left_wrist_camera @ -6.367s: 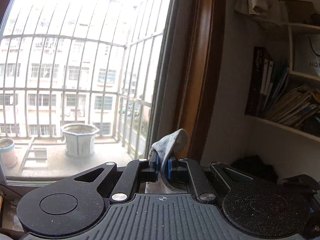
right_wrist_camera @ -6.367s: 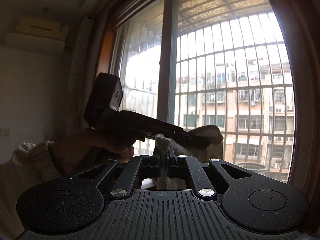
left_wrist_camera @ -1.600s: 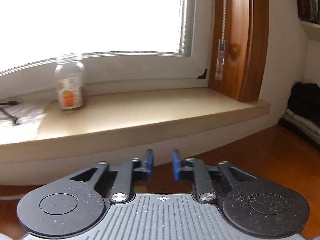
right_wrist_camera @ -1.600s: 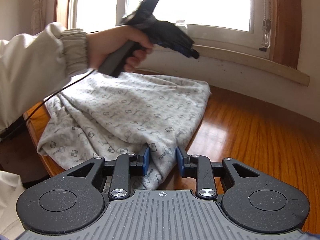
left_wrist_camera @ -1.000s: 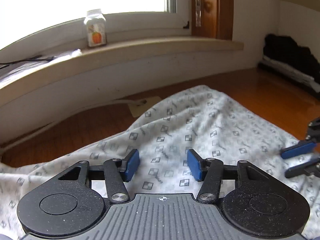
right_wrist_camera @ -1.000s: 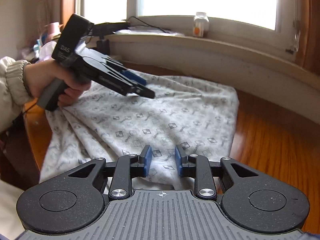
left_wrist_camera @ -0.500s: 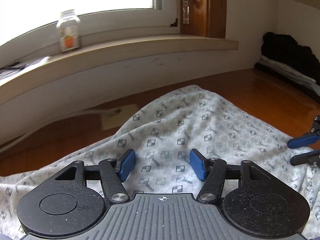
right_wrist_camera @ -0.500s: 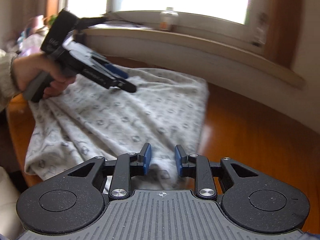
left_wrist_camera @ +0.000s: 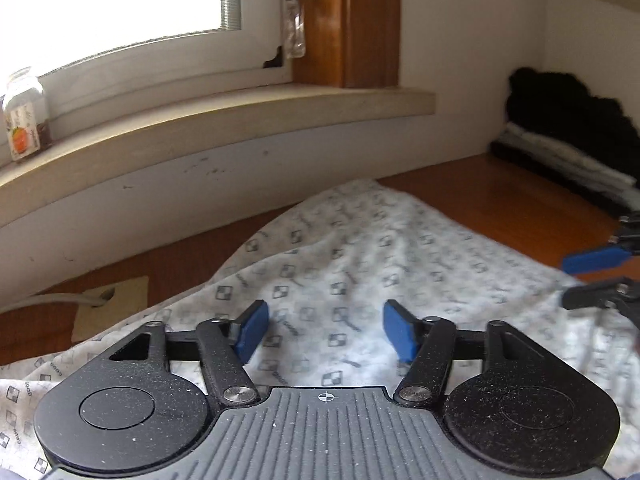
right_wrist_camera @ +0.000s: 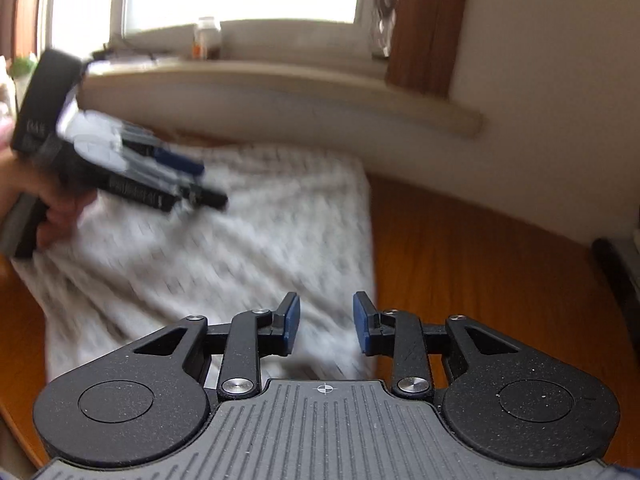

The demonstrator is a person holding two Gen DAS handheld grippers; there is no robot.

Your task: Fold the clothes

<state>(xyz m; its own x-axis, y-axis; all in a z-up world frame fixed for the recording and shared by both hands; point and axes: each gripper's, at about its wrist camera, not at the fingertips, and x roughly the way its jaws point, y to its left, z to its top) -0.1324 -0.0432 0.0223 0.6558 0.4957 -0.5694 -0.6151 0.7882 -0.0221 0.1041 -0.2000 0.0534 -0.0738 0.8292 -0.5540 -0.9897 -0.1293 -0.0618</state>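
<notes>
A white cotton garment printed with small grey squares (left_wrist_camera: 360,264) lies spread and rumpled on the glossy orange-brown wooden table (right_wrist_camera: 480,264), its far edge near the wall under the pale stone windowsill (left_wrist_camera: 224,128); the black left gripper with blue pads (left_wrist_camera: 324,332) hovers over the cloth, its jaws opening wide, nothing pressed between them; the black right gripper with blue pads (right_wrist_camera: 326,324) hangs over the garment's right edge, its jaws also opening, the pads clear of the fabric; a small clear jar with an orange label (left_wrist_camera: 25,116) stands on the sill; dark folded clothes (left_wrist_camera: 568,136) are stacked at the table's far right.
</notes>
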